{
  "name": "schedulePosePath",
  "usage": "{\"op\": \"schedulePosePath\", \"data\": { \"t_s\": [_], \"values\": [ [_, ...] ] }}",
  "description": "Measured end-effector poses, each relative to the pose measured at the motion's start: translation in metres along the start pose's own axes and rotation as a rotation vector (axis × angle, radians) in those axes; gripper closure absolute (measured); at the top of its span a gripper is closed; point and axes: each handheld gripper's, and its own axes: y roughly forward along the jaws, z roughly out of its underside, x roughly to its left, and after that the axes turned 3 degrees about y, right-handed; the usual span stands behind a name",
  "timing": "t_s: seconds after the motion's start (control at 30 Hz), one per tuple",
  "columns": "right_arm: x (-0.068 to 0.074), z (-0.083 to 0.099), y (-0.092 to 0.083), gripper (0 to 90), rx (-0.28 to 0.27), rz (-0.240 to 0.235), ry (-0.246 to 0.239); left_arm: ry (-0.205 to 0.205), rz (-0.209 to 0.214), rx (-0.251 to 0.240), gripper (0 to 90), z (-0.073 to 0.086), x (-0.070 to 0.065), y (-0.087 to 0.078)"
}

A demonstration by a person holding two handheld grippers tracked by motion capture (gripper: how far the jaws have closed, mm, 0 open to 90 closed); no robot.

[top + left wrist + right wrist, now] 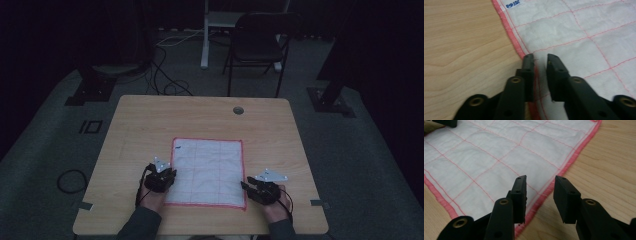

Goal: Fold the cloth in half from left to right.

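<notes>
A white cloth [207, 170] with a pink grid and a red hem lies flat on the wooden table [150, 120]. My left gripper [169, 172] sits at the cloth's left edge near the front. In the left gripper view its jaws [540, 58] stand a narrow gap apart, with the red hem [510, 35] running between them. My right gripper [246, 186] rests at the cloth's right edge. Its jaws [541, 180] are open wider and straddle the hem [571, 160], one over the cloth [499, 152], one over bare wood. Neither pair of pads visibly presses on the fabric.
A small blue label [513, 4] sits at the cloth's far left corner. A round cable hole [238, 110] is near the table's back edge. A dark folding chair [257, 45] and loose cables [167, 85] lie on the floor beyond.
</notes>
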Motion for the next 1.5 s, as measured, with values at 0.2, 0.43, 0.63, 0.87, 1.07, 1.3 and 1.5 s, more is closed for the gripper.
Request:
{"op": "schedulePosePath", "data": {
  "t_s": [0.2, 0.43, 0.63, 0.87, 1.07, 1.3, 1.5],
  "values": [
    [-0.001, 0.000, 0.001, 63.2, 0.003, 0.002, 0.003, -0.018, 0.015, 0.001, 85.5, 0.001, 0.005, -0.001],
    [-0.001, 0.000, 0.002, 63.1, 0.003, 0.001, 0.000, -0.043, 0.067, -0.027, 86.1, -0.001, 0.011, -0.005],
    [-0.001, 0.000, 0.003, 63.0, 0.006, 0.002, -0.001, -0.028, 0.100, -0.080, 86.2, -0.012, 0.007, -0.016],
    [0.001, 0.000, 0.005, 63.0, 0.009, -0.001, -0.006, 0.009, 0.140, -0.122, 86.2, -0.028, -0.002, -0.022],
    [-0.001, 0.000, 0.004, 63.0, 0.010, -0.001, -0.004, 0.051, 0.175, -0.154, 86.3, -0.043, -0.014, -0.026],
    [-0.001, 0.000, 0.004, 63.0, 0.010, -0.002, -0.005, 0.084, 0.209, -0.179, 86.4, -0.059, -0.028, -0.027],
    [-0.001, 0.000, 0.004, 63.0, 0.009, -0.001, -0.004, 0.107, 0.239, -0.197, 86.5, -0.071, -0.040, -0.025]
  ]
}}
